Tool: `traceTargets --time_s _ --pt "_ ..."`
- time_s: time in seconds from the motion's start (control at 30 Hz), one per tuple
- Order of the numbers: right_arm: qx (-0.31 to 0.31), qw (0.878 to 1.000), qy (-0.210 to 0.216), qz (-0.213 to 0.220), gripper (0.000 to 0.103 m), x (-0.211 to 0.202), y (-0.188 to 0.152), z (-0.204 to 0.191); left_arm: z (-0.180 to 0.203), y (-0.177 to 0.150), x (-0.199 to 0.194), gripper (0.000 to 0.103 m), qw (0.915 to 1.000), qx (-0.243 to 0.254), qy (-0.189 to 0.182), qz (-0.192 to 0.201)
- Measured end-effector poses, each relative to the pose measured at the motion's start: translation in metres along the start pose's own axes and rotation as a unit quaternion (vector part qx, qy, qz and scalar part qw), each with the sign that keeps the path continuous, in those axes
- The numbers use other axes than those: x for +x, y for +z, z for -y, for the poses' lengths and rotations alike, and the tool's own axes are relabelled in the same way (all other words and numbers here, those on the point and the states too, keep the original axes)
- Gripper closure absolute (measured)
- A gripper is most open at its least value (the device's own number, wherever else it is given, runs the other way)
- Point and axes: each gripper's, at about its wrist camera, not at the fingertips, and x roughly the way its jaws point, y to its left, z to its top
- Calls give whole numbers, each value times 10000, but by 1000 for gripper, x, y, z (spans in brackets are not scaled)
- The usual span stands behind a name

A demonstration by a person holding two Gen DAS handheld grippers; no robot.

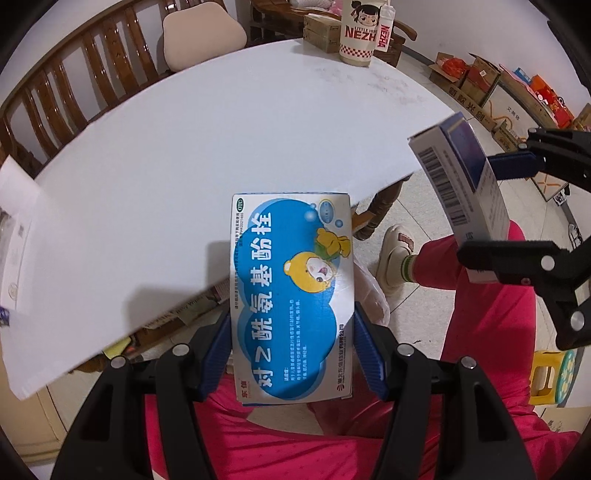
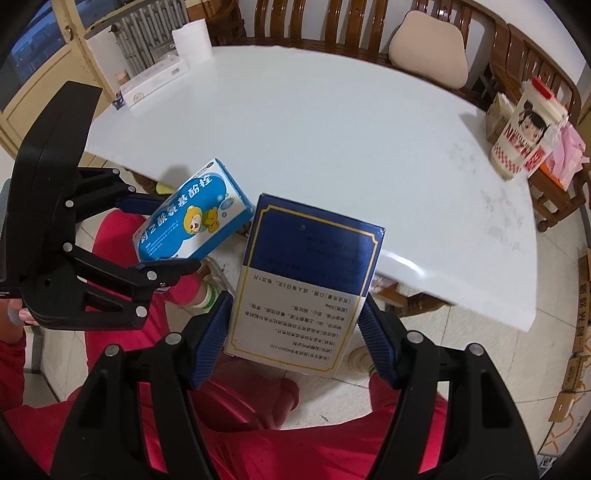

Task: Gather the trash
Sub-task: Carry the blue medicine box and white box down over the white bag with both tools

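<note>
My left gripper (image 1: 293, 332) is shut on a blue-and-white medicine box with a cartoon bear (image 1: 291, 295). It holds the box past the near edge of the white table (image 1: 184, 147), above a person's pink trousers. My right gripper (image 2: 295, 325) is shut on a navy-and-white box printed with text (image 2: 306, 280), also off the table's edge (image 2: 314, 129). In the left wrist view the right gripper (image 1: 495, 210) shows at the right with its barcoded box (image 1: 461, 177). In the right wrist view the left gripper (image 2: 162, 236) and the bear box (image 2: 192, 218) are at the left.
A tall printed cup (image 1: 356, 33) (image 2: 524, 136) stands at the table's far corner beside small cartons. A paper roll (image 2: 192, 40) and a flat white box (image 2: 155, 81) sit at another corner. Wooden chairs ring the table. Cardboard boxes (image 1: 472, 81) and a yellow stool (image 1: 550, 376) stand on the floor.
</note>
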Motion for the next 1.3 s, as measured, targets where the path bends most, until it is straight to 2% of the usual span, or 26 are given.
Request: traceTargets --time_s 0.23,0.43,0.6,0.8,0.97,1.3 --pt "-22 9999 -17 -157 36 27 -28 -8 12 -26 26 44 9999 -80 -99 -38" --pt "47 9991 133 -411 36 59 -48 -14 18 -44 55 44 9989 -243 -320 -232" --pt "159 9987 69 -484 36 83 -55 -10 18 -55 84 44 9983 -385 -285 -343" --pt "270 9982 -34 -529 36 125 -60 -4 14 -62 120 44 9974 -547 -252 -407" --pt "384 9976 -166 -557 36 154 -64 0 15 -63 146 44 9957 -695 -393 -470" --pt "655 9939 -171 -874 36 207 -80 19 5 -67 197 44 9914 -846 -355 -933"
